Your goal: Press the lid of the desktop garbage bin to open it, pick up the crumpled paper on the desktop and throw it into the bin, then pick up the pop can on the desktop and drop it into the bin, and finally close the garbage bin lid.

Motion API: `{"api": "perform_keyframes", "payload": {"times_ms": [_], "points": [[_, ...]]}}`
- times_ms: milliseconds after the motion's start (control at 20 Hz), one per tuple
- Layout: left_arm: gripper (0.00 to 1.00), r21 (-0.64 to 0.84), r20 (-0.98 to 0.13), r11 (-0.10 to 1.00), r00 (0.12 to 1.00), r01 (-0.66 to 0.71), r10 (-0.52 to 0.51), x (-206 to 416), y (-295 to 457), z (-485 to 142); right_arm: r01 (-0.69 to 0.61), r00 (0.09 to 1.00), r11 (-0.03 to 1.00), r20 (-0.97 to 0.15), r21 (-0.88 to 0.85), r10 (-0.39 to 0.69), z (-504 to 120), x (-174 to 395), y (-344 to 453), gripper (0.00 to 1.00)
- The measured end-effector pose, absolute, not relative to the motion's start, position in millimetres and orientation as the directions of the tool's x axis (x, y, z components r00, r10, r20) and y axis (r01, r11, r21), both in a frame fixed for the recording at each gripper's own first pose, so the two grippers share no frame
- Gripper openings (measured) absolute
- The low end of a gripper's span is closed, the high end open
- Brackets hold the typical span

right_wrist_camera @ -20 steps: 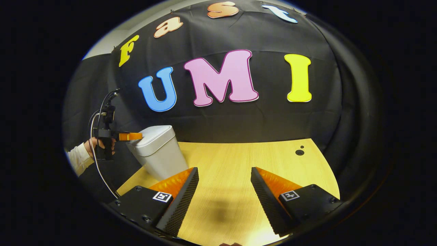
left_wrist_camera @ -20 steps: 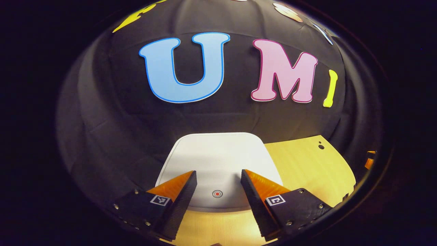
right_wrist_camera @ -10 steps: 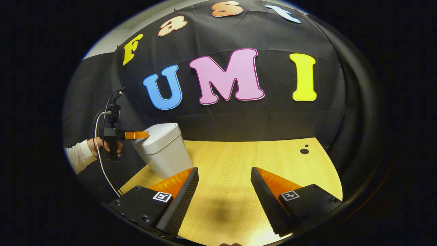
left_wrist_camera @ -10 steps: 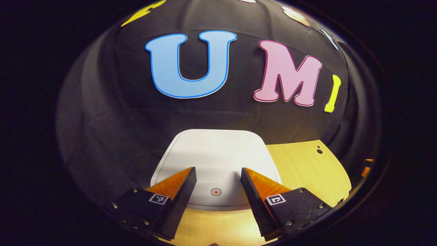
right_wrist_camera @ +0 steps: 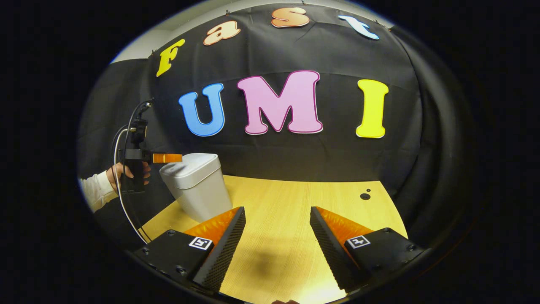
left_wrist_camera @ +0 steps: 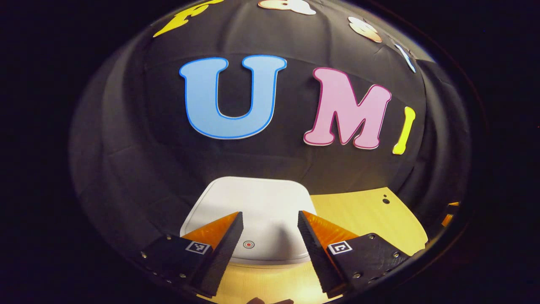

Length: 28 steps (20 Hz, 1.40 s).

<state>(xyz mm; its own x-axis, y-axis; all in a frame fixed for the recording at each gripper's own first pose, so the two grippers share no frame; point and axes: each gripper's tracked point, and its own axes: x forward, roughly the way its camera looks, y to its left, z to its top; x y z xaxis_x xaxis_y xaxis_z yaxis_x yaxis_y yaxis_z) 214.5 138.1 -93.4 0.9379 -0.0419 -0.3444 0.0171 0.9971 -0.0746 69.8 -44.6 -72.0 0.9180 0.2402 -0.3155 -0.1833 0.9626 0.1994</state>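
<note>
Up a touch comes the left gripper [left_wrist_camera: 270, 213] since a second ago, and now it hovers just above the near edge of the bin's closed lid [left_wrist_camera: 253, 211], jaws spread and empty. From the right gripper view the white garbage bin [right_wrist_camera: 198, 185] stands upright at the far left of the wooden table [right_wrist_camera: 295, 211], against the black cloth wall [right_wrist_camera: 316, 156]. Right gripper [right_wrist_camera: 277, 209] hangs over bare wood, fingers wide apart, holding nothing.
</note>
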Motion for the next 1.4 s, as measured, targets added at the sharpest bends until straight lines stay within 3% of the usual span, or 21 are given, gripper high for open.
{"api": "perform_keyframes", "payload": {"times_ms": [400, 650, 1000, 1400], "points": [[0.86, -0.14, -0.192, 0.978, 0.965, 0.155, -0.181, 151, 82, -37, -0.167, 0.942, 0.966, -0.257, 0.198, 0.216, -41, 47, -17, 0.99], [0.86, -0.065, -0.094, 0.976, 0.973, 0.207, -0.212, 115, 68, -12, -0.105, 0.972, 0.975, -0.187, 0.198, 0.143, -10, 27, -6, 0.99], [0.85, -0.036, -0.002, 0.982, 0.982, 0.186, -0.186, 52, 47, 10, 0.016, 0.995, 0.992, -0.1, 0.124, -0.003, 30, -1, -11, 0.99], [0.85, 0.025, 0.084, 0.993, 0.99, 0.114, -0.116, 22, 18, 55, 0.05, 0.998, 0.988, 0.038, 0.143, -0.056, 74, 4, -35, 0.99]]}}
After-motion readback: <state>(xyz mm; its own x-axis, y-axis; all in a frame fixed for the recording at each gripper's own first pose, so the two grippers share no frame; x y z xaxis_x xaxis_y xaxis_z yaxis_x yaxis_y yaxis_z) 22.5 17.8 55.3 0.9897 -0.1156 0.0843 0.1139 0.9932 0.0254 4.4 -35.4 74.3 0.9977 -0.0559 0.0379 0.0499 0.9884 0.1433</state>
